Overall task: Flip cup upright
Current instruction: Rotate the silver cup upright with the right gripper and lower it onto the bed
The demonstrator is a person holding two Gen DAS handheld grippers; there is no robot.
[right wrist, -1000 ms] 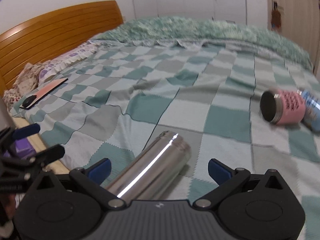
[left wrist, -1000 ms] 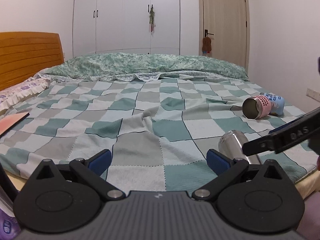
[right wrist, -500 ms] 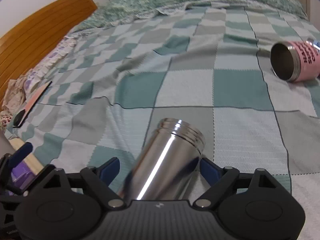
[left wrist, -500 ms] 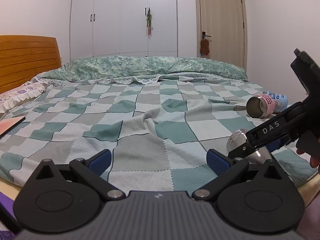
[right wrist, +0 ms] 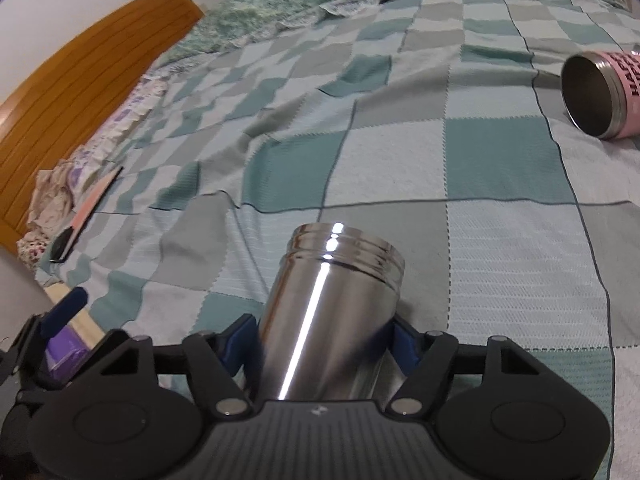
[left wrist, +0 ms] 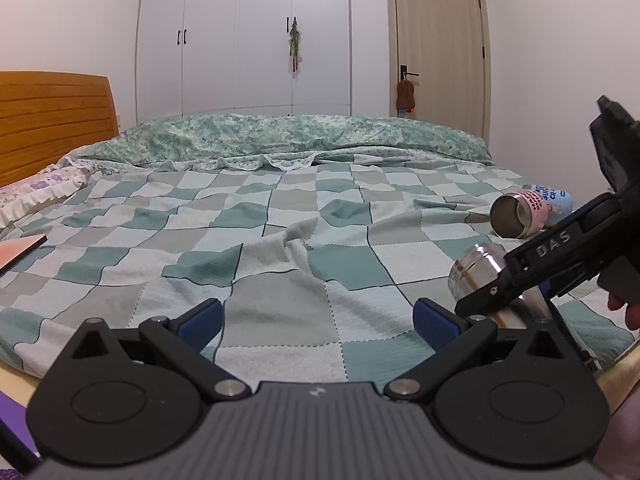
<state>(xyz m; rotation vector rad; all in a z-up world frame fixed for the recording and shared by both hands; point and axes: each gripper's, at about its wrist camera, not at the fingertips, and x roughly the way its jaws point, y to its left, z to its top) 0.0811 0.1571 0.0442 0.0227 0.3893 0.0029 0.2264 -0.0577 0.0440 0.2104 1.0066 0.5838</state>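
A plain steel cup point(right wrist: 328, 312) lies on its side near the bed's front edge, its threaded mouth pointing away from me. My right gripper point(right wrist: 322, 340) is shut on its body, blue pads pressed to both sides. In the left wrist view the same cup point(left wrist: 476, 276) shows at the right with the right gripper point(left wrist: 520, 280) clamped around it. My left gripper point(left wrist: 316, 316) is open and empty, low over the bed's front edge, to the left of the cup.
A pink and blue cup point(right wrist: 600, 92) lies on its side further back right, open mouth toward me; it also shows in the left wrist view point(left wrist: 524, 216). A checked blanket point(left wrist: 280, 248) covers the bed. A flat pink item point(right wrist: 88, 212) lies at the left edge. A wooden headboard point(left wrist: 52, 120) stands left.
My right gripper moved in around the steel cup and closed from open to shut on it. The left gripper stayed open and rose slightly.
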